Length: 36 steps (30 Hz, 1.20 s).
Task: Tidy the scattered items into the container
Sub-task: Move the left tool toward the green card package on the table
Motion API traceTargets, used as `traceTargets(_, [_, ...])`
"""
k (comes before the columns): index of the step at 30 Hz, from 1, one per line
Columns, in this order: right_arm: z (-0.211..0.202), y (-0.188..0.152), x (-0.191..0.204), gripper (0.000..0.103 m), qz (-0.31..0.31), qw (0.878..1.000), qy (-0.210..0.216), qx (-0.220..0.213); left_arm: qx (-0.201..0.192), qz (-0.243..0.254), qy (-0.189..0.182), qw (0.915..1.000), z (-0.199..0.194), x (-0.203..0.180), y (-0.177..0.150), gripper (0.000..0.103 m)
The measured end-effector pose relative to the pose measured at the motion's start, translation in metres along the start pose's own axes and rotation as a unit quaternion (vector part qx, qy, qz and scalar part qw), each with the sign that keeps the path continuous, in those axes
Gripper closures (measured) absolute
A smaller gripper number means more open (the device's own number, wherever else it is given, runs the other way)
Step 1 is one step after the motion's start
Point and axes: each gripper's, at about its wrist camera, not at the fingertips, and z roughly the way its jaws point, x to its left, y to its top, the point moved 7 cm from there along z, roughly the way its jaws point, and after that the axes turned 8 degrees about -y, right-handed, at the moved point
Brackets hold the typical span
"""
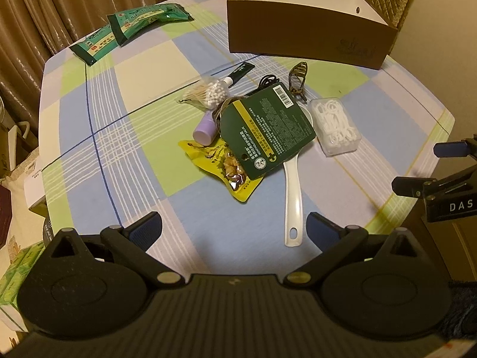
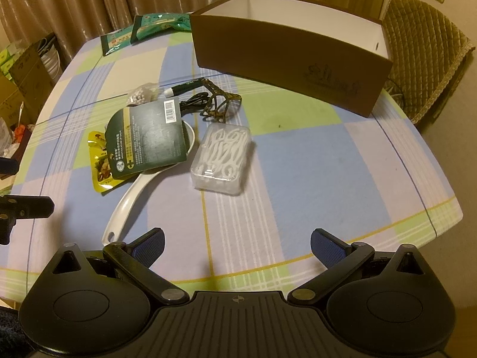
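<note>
Right, both jaws spread and empty, so start on the floss box (image 2: pixel 221 158) (clear of the pile, near the right gripper (image 2: pixel 237 246)), pinch across its short sides, lift into the brown container (image 2: pixel 286 59)

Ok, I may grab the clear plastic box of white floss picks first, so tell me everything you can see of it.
The clear plastic box of white floss picks is a rounded rectangular case, lid shut, packed with white picks. It lies flat on the checked tablecloth, at the right edge of the clutter, beside the white ceramic spoon. Whether it touches the spoon's bowl is unclear. Nothing rests on it, and neither gripper touches it.
</note>
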Motion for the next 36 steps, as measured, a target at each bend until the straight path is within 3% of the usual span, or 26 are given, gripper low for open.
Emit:
traceTargets(20, [0.017, 0.007, -0.006, 0.002, 0.003, 1.000, 0.022, 0.006, 0.000, 0.021, -0.009, 0.9997, 0.024, 0.000, 0.009, 0.001])
traceTargets(36, [0.030, 0.016, -0.014, 0.002, 0.003, 1.000, 0.023, 0.013, -0.030, 0.112, -0.008, 0.9933, 0.041, -0.011, 0.034, 0.001])
